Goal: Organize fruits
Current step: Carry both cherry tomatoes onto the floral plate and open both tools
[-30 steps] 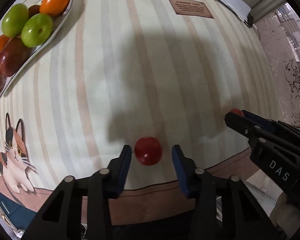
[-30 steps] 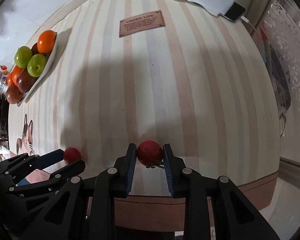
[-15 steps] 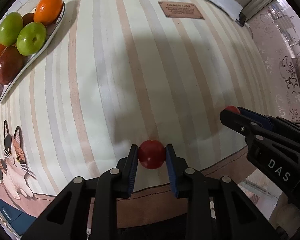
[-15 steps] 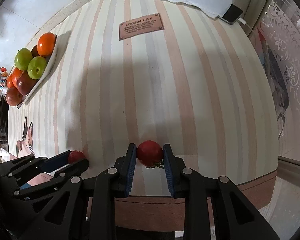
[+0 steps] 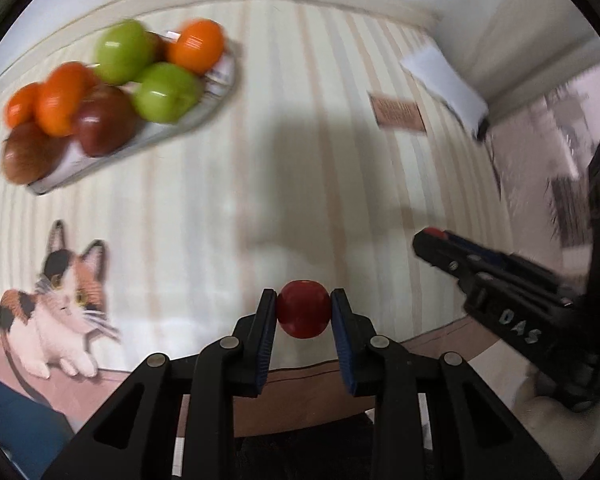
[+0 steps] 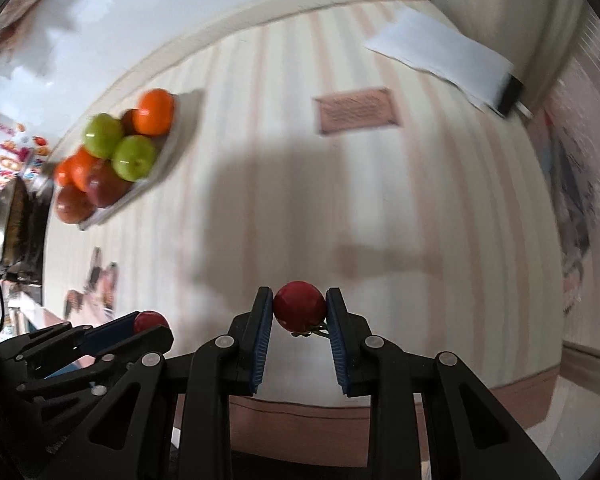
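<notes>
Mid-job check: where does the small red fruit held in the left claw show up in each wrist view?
Left wrist view: the red fruit sits low at centre, clamped in the left claw.
Right wrist view: the same fruit peeks out at lower left, at the tip of the left claw, mostly hidden by its fingers.
Shared landmark: the fruit plate at upper left in both.

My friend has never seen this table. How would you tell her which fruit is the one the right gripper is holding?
Start at the striped tablecloth and find the white plate piled with fruit at its far left. Come back to the near edge, where two black grippers each pinch a small red tomato. The right gripper holds the tomato with a green stem; the plain tomato beside it shows none.
</notes>
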